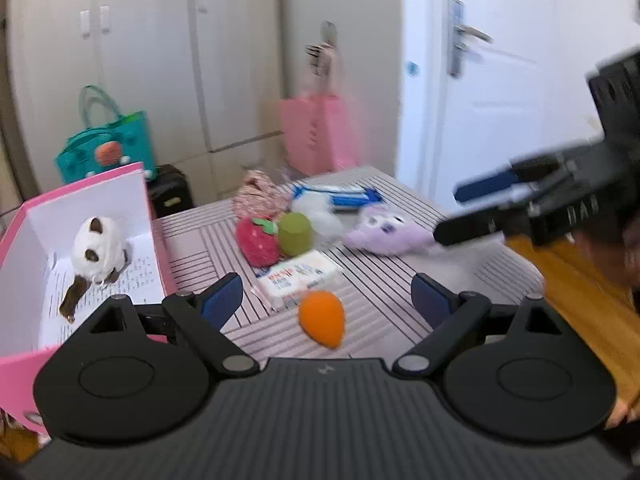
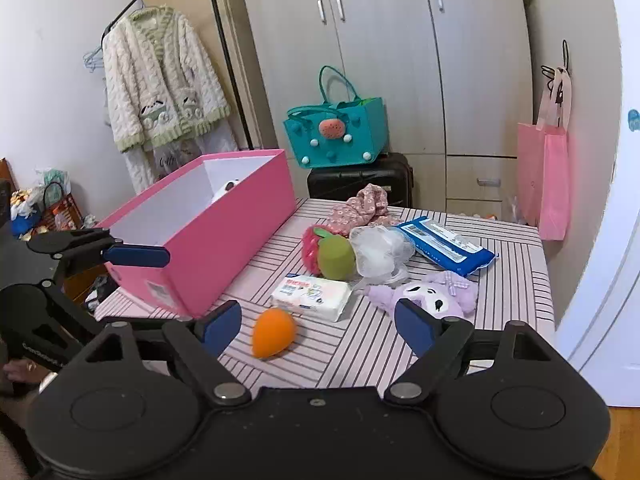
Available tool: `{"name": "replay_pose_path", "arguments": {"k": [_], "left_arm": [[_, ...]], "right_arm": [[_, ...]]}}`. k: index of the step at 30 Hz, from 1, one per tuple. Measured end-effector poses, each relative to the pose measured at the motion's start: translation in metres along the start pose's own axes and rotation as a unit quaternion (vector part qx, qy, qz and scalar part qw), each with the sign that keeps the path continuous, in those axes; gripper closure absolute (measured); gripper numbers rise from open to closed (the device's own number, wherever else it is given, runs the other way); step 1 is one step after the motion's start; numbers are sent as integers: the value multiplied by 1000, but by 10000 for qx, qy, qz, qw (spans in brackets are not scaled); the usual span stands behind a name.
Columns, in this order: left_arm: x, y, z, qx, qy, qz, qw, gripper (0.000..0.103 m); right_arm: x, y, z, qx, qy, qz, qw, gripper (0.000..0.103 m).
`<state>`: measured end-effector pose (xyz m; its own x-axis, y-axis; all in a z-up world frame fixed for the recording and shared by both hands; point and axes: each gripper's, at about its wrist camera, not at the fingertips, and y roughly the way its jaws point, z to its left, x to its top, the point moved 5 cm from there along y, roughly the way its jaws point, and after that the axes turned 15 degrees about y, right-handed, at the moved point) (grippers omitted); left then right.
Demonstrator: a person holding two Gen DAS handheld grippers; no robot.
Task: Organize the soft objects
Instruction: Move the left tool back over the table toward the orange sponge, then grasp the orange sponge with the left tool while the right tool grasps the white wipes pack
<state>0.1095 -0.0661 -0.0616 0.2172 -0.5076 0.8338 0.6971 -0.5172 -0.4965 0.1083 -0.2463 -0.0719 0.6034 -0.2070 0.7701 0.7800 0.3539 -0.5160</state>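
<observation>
A pink box (image 1: 24, 368) (image 2: 224, 232) stands on the left of the striped table (image 2: 516, 276); a white and brown plush (image 1: 98, 252) lies inside it. On the table lie an orange sponge (image 1: 323, 318) (image 2: 273, 332), a wipes pack (image 1: 298, 278) (image 2: 310, 294), a red strawberry plush (image 1: 256, 240) (image 2: 312, 250), a green sponge (image 1: 295, 234) (image 2: 338, 258), a purple plush (image 1: 384, 232) (image 2: 432, 294), a white mesh puff (image 2: 380, 254), a blue pack (image 2: 446, 246) and floral cloth (image 2: 362, 206). My left gripper (image 1: 326, 298) is open just before the orange sponge. My right gripper (image 2: 318, 324) is open and empty, over the table's near edge.
A teal bag (image 2: 336, 132) sits on a black suitcase (image 2: 360, 178) behind the table. A pink bag (image 2: 552, 184) hangs at the right by a white door (image 1: 500, 80). A robe (image 2: 160, 80) hangs at the left. The right gripper appears at the right of the left wrist view (image 1: 472, 212).
</observation>
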Motion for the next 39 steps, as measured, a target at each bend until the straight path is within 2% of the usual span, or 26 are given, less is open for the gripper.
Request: {"name": "replay_pose_path", "arguments": {"k": [6,11,19,24,28,31,34,36,39], "left_arm": [[-7,27,-7,145,-89,-64,9998,12],[-13,48,-20,221,244,75,9994,12],[-28,82,-27,361,437,527,9970,15],[-34,91,-30,323,429,628,9966,33],[-40,97,-24,145,189,717,9971,42],[-43,97,-22,-22,70,642,9979,48],[-43,91,-20,-381,-265,430,9980,48],[-45,92,-20,-340,-357,482,9976,48],[-46,96,-21,-290,-341,480,9978,50]], "right_arm": [[1,28,-23,-348,-68,-197,9992,15],[10,42,-33,-126,150,-18,9998,16],[8,71,-15,530,360,603,9961,16],[9,102,-8,560,470,1009,9922,16],[10,126,-8,612,666,1343,9868,16],[9,140,-5,531,756,1513,9842,16],[8,149,-2,318,717,1558,9847,15],[8,153,0,59,580,1510,9868,15],[7,159,2,-115,575,1576,9858,15]]}}
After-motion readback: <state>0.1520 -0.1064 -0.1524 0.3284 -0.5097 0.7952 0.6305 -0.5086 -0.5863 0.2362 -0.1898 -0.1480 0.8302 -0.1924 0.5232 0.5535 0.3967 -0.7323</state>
